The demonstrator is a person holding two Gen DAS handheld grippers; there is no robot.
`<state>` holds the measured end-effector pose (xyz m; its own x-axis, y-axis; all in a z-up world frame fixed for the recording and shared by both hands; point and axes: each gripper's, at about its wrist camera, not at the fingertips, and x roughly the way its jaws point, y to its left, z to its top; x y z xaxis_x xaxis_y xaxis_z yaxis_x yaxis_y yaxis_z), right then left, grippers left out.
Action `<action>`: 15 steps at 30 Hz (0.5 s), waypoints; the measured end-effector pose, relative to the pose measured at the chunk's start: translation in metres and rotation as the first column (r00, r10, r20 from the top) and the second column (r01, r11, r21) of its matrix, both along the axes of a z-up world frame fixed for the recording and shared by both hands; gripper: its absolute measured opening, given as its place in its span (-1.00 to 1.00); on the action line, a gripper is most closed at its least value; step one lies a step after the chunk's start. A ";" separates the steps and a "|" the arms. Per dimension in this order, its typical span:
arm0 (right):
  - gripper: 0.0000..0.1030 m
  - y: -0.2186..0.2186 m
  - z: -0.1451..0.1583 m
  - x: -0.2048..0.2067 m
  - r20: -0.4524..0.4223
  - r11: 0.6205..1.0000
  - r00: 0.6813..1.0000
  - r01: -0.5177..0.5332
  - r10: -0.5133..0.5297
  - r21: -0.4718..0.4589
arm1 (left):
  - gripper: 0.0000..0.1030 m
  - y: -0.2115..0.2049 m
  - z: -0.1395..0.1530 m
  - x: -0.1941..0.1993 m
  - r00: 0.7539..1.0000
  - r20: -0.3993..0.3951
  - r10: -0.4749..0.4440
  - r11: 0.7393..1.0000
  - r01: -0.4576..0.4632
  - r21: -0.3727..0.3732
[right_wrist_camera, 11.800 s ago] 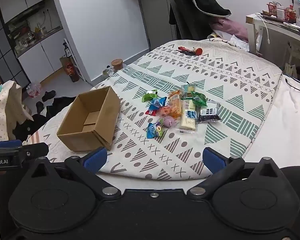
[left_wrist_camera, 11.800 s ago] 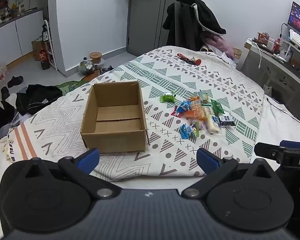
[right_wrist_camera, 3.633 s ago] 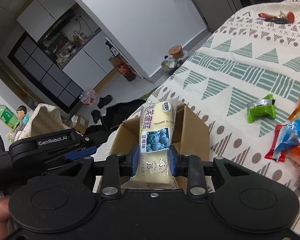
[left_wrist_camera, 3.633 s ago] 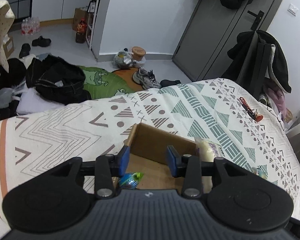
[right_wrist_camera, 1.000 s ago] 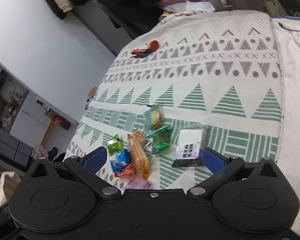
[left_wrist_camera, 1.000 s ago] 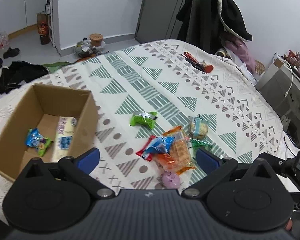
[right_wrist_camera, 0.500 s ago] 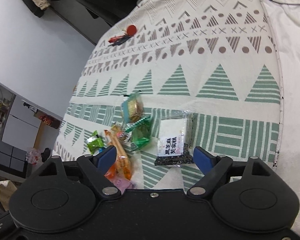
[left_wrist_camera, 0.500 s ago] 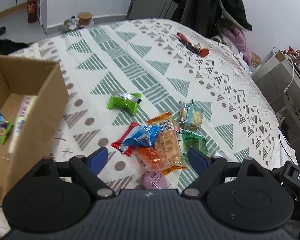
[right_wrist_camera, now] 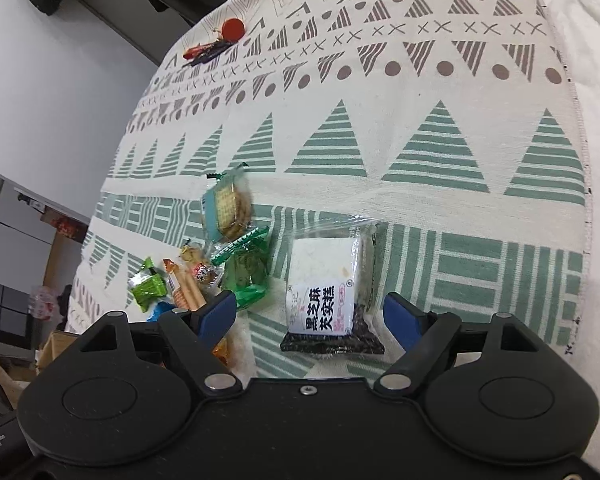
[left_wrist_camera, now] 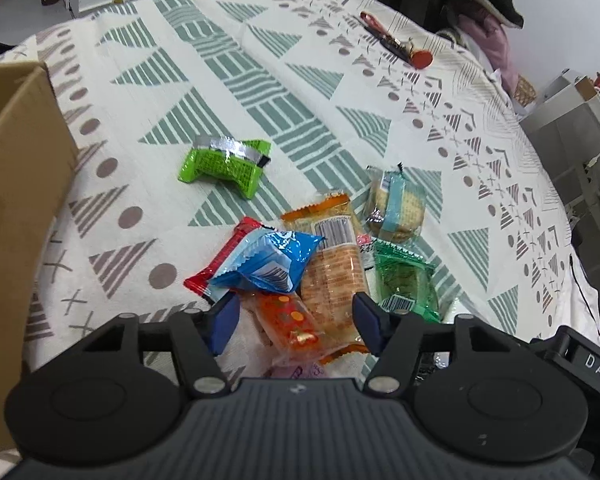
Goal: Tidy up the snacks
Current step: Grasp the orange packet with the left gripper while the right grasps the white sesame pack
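Left gripper: jaws apart, low over the near end of the snack pile; nothing held. Its blue fingertips flank an orange candy pack and the near end of a long orange biscuit pack.
Right gripper: jaws wide apart, empty, set either side of a black-and-white cake pack without touching it.
Cake pack: lies flat on the blanket, apart from the pile, to its right in the right wrist view.
Pink pack: nearest in the left view, mostly hidden under the left gripper's body.
Blue pack: lies on top of a red pack, just left of the biscuit pack and touching it.
Green clear pack: just right of the biscuit pack; its near corner is by the left gripper's right fingertip.
Cracker pack: clear with a pale blue band, just beyond the green clear pack.
Bright green pack: alone on the blanket, farther and to the left of the pile, between it and the box.
Box: brown cardboard, at the left edge of the left view, well apart from the pile; its inside is out of sight.
Red-tipped object: far end of the blanket, well away from the snacks; too small to identify.
Blanket: white with green striped triangles and brown dots, covering the bed.
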<state>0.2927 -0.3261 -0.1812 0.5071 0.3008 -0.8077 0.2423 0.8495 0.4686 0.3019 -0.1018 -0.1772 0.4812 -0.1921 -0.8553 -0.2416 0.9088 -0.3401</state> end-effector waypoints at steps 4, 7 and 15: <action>0.56 0.007 -0.008 0.009 -0.026 1.000 1.000 -0.011 0.011 -0.023 | 0.02 0.000 -0.008 0.003 1.000 -0.020 -0.014 1.000 0.014 -0.002; 0.56 0.013 -0.011 0.013 -0.031 0.999 0.999 -0.023 0.021 -0.041 | -0.13 0.001 -0.010 0.003 0.999 -0.024 -0.023 0.999 0.022 -0.030; -0.10 0.015 -0.012 0.011 -0.020 0.994 1.000 -0.013 0.011 -0.106 | -0.61 0.009 -0.002 -0.004 1.000 -0.023 -0.021 0.999 0.020 -0.043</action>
